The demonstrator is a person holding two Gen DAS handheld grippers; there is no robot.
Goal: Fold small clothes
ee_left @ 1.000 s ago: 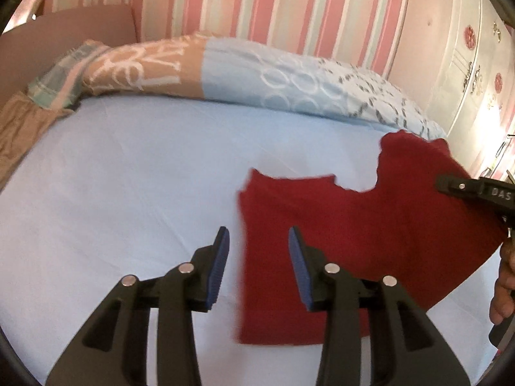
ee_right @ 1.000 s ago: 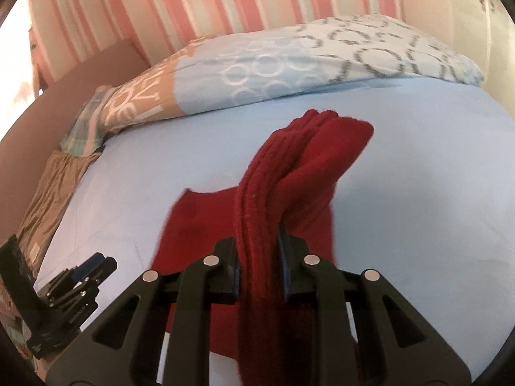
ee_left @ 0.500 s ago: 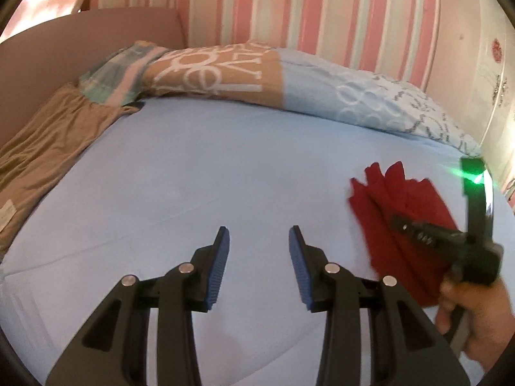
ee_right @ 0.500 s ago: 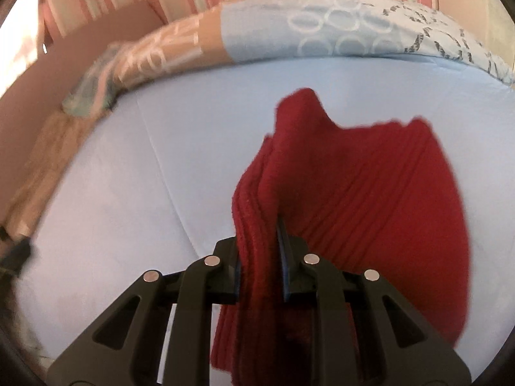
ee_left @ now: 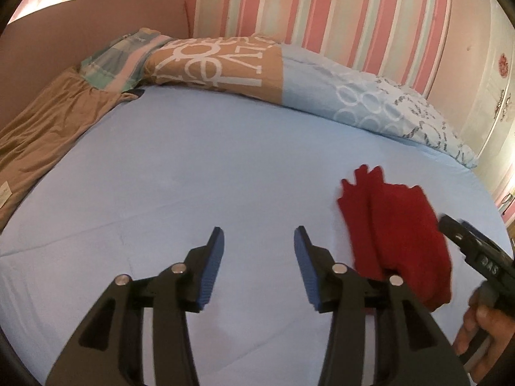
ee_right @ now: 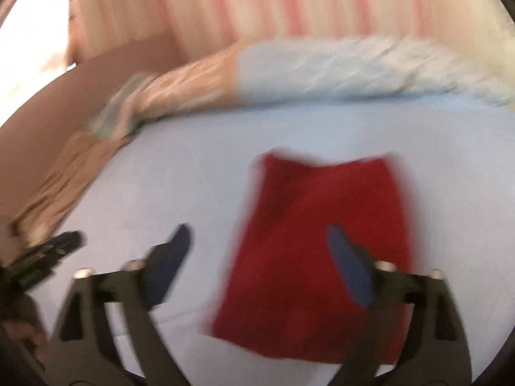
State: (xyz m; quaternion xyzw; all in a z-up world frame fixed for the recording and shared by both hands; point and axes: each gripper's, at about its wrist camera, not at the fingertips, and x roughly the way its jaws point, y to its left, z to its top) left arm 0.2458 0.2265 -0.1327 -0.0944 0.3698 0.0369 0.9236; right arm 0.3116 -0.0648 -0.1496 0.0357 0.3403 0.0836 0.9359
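Lying folded on smooth blue sheet (ee_left: 193, 167), ribbed red knit garment (ee_right: 322, 241), both grippers' fingers apart.

Black tongs (ee_left: 257, 257), blue ribbed pads (ee_left: 212, 267), silver screws, bare-skinned hand (ee_left: 482, 331)

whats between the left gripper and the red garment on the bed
Only bare light blue sheet: in the left wrist view the open left gripper sits just left of the folded red garment, with nothing lying in the gap.
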